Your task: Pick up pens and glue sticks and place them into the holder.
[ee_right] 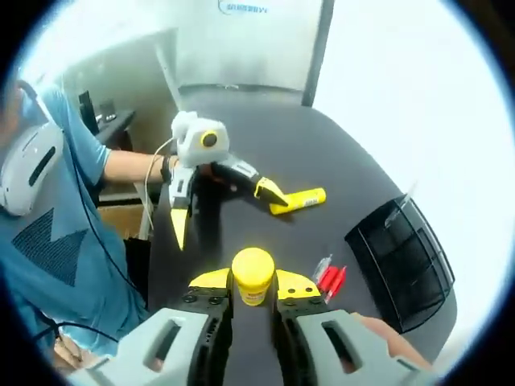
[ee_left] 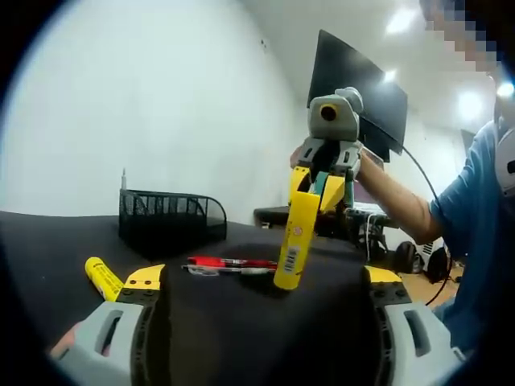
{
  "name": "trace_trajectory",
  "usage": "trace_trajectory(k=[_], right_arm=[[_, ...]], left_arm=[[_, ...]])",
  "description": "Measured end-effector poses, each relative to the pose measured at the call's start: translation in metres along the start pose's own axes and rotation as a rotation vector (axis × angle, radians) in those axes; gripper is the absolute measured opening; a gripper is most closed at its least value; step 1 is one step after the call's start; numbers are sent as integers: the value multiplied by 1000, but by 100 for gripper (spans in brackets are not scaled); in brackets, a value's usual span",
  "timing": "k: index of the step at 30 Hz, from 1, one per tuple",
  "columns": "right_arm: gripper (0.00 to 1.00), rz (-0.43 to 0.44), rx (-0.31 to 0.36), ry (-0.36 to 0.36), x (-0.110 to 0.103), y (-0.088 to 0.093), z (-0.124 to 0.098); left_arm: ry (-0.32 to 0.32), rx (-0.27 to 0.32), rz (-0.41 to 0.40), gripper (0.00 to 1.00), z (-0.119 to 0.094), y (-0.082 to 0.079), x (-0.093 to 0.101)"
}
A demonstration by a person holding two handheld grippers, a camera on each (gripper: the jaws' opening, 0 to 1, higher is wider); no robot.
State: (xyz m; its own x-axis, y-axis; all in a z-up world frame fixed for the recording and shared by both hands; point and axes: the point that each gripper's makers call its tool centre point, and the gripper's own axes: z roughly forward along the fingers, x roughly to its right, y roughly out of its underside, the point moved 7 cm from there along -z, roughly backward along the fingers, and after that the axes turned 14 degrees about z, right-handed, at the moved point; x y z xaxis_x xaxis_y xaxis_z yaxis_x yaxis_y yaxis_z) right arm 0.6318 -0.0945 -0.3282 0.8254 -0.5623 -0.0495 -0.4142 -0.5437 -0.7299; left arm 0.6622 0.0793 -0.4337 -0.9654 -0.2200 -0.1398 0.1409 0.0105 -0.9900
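In the left gripper view we see our right tool (ee_left: 320, 186) in front of us, clamped on a yellow cylindrical glue stick (ee_left: 295, 240) that hangs tilted above the black worktop (ee_left: 48, 249), its lower end close to the surface; whether it touches we cannot tell. Just behind that stick lie a red pen (ee_left: 232, 262) and a clear-bodied pen (ee_left: 227, 271), side by side. A second yellow glue stick (ee_left: 103, 277) lies flat on the worktop, just beside the tip of the left tool (ee_left: 264, 277), whose jaws stand wide apart with nothing between them. The black wire-mesh holder (ee_left: 170, 219) stands further back, with something thin and pale poking up at its far corner. Behind it all we make out a dark monitor (ee_left: 357, 88) and a person's blue sleeve (ee_left: 475, 217). In the right gripper view the held stick's yellow cap (ee_right: 253, 273) sits pinched between the right tool's (ee_right: 253, 288) yellow-tipped jaws. Beyond it the left tool (ee_right: 221, 211) reaches in, open, one tip next to the lying glue stick (ee_right: 298, 201). The red pens (ee_right: 330, 277) lie between our held stick and the mesh holder (ee_right: 401, 261), close to the holder.
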Motion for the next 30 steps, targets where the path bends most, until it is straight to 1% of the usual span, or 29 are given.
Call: trace_trajectory(k=[2,4,6,7,10,11,12,14,15,16,18,21,22,23,24,25,26,27,28,30], right_arm=[[16,12,24,-2,0,-3,-1],[16,77,44,12,4,-6,-2],[16,91,75,29,8,-10,-2],[16,90,88,36,7,-11,-1],[16,136,138,50,13,-15,-2],[16,164,148,54,15,-16,-2],[16,164,159,53,17,-16,-2],[16,194,183,59,23,-19,-3],[16,200,188,58,25,-19,-3],[16,231,198,63,27,-20,-3],[16,245,199,69,33,-20,-2],[16,297,211,101,49,-23,-5],[16,301,213,102,52,-24,-5],[16,302,215,110,49,-24,-4],[16,330,230,125,52,-25,-3],[16,327,224,124,54,-25,-3],[16,334,234,133,57,-26,-3],[16,361,245,141,60,-28,-3],[16,359,243,139,61,-28,-3],[16,372,272,149,66,-33,-4]], left_arm=[[-1,-1,-1,92,0,0,0],[-1,0,0,91,0,0,0],[-1,-1,1,91,0,0,0],[-1,0,1,91,0,0,0],[-1,1,1,91,0,0,0],[-2,2,0,91,0,0,0],[-2,1,0,91,0,0,0],[-2,1,-1,91,0,0,0],[-2,0,-1,91,0,0,0],[-2,0,0,91,0,0,0],[-2,0,1,91,0,0,0],[-3,-3,5,90,-1,0,-1],[-4,-8,11,90,-1,1,-1],[-4,-10,14,90,0,1,-1],[-2,-10,15,90,0,1,0],[-1,-10,15,90,0,1,0],[-1,-9,15,90,0,0,0],[-1,-7,12,90,0,0,0],[0,-3,8,90,0,0,0],[3,10,-1,91,-1,-2,1]])
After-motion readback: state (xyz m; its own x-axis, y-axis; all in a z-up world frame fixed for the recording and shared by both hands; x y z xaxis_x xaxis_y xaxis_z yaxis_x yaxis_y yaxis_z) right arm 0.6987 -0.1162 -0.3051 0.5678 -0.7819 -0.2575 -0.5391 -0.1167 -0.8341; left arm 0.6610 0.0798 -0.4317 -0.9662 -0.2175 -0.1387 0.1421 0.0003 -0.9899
